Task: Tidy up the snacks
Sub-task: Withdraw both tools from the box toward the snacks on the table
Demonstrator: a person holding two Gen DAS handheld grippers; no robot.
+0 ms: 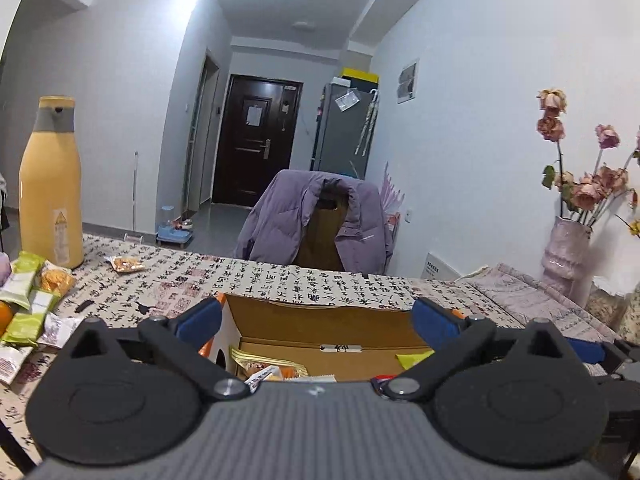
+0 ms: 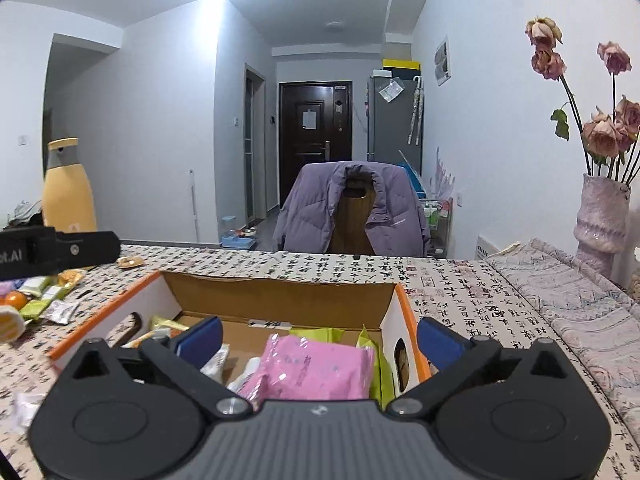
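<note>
An open cardboard box with an orange-trimmed rim (image 2: 280,292) sits on the patterned tablecloth; it also shows in the left wrist view (image 1: 320,312). Inside lie a pink packet (image 2: 316,368), green packets (image 2: 332,334) and other snacks (image 1: 268,364). My left gripper (image 1: 318,316) is open and empty over the box's near side. My right gripper (image 2: 318,338) is open and empty over the box, above the pink packet. A pile of loose snack packets (image 1: 28,304) lies on the table at the left, also in the right wrist view (image 2: 48,304). One small packet (image 1: 124,265) lies apart.
A tall yellow bottle (image 1: 50,188) stands at the table's left. A chair with a purple jacket (image 1: 316,220) is behind the table. A vase of dried roses (image 2: 600,220) stands at the right on a folded cloth (image 2: 560,292). An orange fruit (image 2: 16,300) lies by the pile.
</note>
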